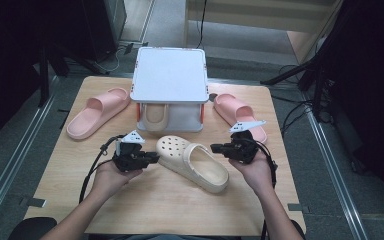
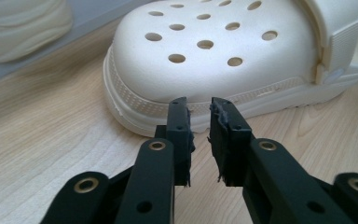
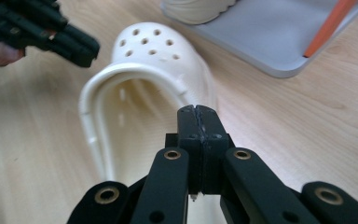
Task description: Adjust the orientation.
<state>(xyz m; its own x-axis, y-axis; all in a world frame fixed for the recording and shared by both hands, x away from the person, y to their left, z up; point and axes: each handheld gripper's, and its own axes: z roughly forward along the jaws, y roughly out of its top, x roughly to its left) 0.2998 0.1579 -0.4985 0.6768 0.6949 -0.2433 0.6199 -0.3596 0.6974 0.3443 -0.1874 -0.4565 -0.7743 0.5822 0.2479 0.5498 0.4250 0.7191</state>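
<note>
My left tongs (image 2: 198,109) stand slightly parted, gripping nothing, tips just short of the cream clog's (image 2: 223,51) toe. My right tongs (image 3: 197,114) are clenched empty beside its heel rim. Beyond both, the white rack (image 1: 169,75) holds a second cream shoe (image 1: 153,116) on its lower shelf.

Two forearms enter from the bottom of the high view, angling inward toward centre frame. Left hand (image 1: 111,174) at lower left of centre holds the left claw (image 1: 152,158), pointing right, jaws slightly apart with a narrow gap and nothing between them. Right hand (image 1: 256,169) at lower right of centre holds the right claw (image 1: 215,147), pointing left, jaws pressed together, empty.
</note>
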